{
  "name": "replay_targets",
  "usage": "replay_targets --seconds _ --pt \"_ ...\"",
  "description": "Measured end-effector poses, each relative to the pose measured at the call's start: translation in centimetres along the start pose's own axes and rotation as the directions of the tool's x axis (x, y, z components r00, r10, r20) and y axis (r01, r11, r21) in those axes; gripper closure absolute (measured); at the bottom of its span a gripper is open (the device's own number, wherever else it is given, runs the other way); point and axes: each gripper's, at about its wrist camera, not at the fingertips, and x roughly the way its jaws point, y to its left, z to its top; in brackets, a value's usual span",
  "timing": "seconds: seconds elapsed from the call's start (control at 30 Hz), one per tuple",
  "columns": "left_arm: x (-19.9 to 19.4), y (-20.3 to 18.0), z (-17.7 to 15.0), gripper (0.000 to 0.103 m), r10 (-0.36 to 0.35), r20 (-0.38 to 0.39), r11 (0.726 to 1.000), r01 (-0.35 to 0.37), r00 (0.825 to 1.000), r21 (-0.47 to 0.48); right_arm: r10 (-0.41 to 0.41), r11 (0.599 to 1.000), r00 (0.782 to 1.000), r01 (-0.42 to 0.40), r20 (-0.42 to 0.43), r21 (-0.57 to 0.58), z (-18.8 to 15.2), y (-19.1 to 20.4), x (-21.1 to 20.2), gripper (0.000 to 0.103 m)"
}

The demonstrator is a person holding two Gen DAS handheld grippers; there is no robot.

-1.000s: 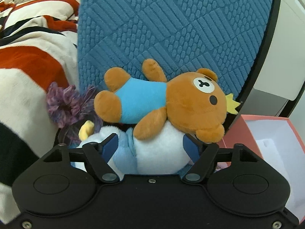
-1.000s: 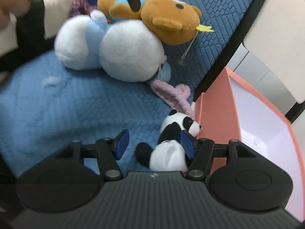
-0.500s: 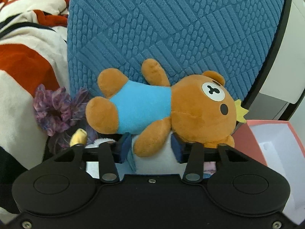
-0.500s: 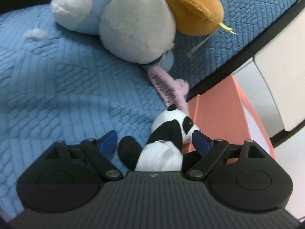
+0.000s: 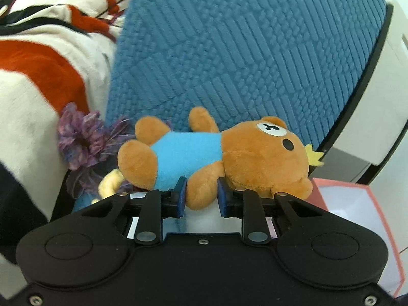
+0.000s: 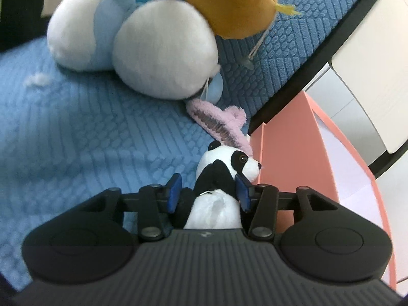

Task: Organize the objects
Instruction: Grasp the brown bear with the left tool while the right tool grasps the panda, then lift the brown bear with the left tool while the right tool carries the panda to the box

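Observation:
A brown bear in a blue shirt lies on its side against the blue cushion. My left gripper has its jaws closing, and the blue pads press on the bear's lower arm from both sides. In the right wrist view a small panda plush lies on the light blue cover beside the pink box. My right gripper has its jaws closing on the panda's body, with both pads against it. The bear's head shows at the top of that view.
A white and light blue plush lies under the bear. A pink fluffy item sits by the panda, and a purple scrunchie left of the bear. A striped blanket is at left. A white cabinet stands behind the open box.
The left jaws narrowed from wide around the white plush to a pinch on the bear's arm. The right jaws spread wide, then drew in around the panda.

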Motion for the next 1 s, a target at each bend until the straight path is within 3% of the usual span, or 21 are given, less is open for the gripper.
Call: replay_targets --seconds 0.03,0.27,0.37,0.67,1.0 --pt "-0.5 0.5 0.0 0.081 0.002 0.009 1.000 -0.002 1.000 -0.018 0.009 1.000 1.000 -0.009 0.012 0.012 0.2 -0.2 -0.2 0.074" --pt "-4.8 4.1 -0.3 0.082 0.026 0.105 0.988 -0.009 0.994 -0.154 0.122 0.987 0.990 -0.129 0.077 0.099 1.0 -0.8 -1.7 0.074" --pt "-5.6 4.8 -0.5 0.082 0.009 0.108 0.982 0.012 0.994 -0.191 0.170 0.974 0.979 -0.184 0.108 0.131 1.4 -0.8 -2.7 0.074" --pt "-7.6 0.9 -3.5 0.082 0.002 0.079 0.994 0.006 0.997 -0.105 0.231 0.929 0.969 -0.245 0.086 0.277 0.7 -2.0 -4.0 0.074" --pt "-7.6 -3.1 -8.9 0.081 0.077 -0.031 0.996 -0.075 0.997 0.048 0.279 0.880 0.960 -0.259 0.007 0.397 -1.6 -3.5 -4.3 0.073"
